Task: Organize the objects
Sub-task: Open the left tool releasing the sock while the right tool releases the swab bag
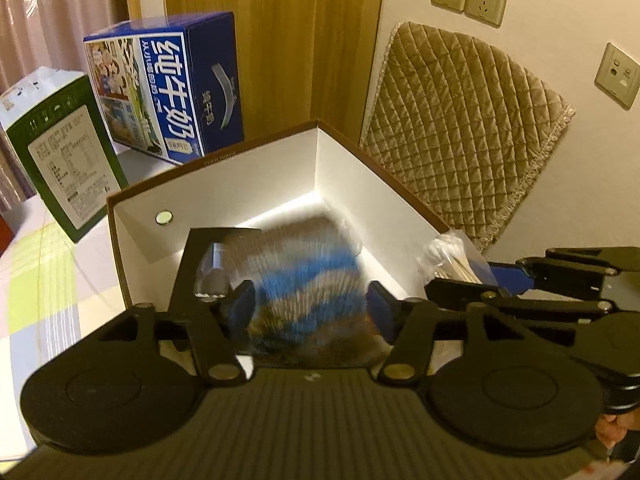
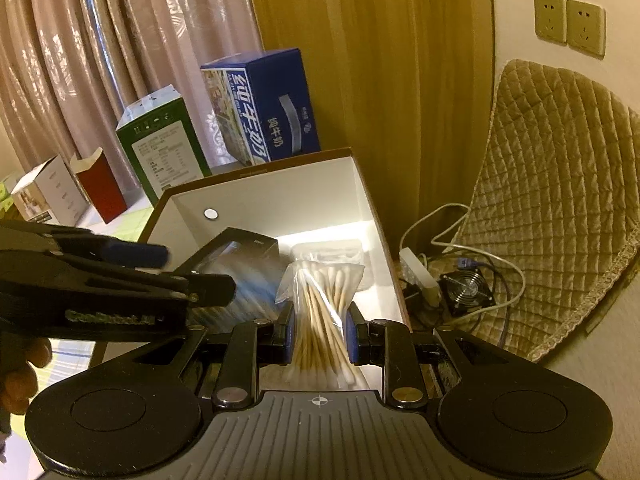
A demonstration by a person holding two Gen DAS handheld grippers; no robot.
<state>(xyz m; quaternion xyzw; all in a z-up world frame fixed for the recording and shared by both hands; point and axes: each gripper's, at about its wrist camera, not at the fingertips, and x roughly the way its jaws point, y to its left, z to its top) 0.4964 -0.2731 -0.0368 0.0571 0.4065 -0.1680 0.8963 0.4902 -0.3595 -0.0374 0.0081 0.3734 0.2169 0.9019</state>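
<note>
Both grippers hung over an open white-lined box [image 1: 224, 184], each tool pointing down into it. The left gripper [image 1: 310, 308] was spread wide, its 2 blue pads [image 1: 243, 302] apart on either side of a blurred blue-and-grey striped cloth bundle [image 1: 304, 272]; the pads did not look pressed into it, so it seemed to be dropping or lying loose just ahead of the tool. Left of those pads, a black carton with a clear window [image 1: 216, 256] leaned inside the box.

The right gripper [image 2: 319, 334] was clenched on a clear bag of cotton swabs [image 2: 320, 312], gripped near its middle, above the box floor. Beyond its fingertips lay a flat clear packet [image 2: 328, 252], and the left tool crossed close on its left.

To finish well, I judged the right tool should lower the bag into the bare floor just ahead of its fingertips, short of the packet, and let go only once the bag rested down. The soft bag could snag on a pad, so a slow, full opening looked wise. The 2 tools sat near each other and needed room.
</note>
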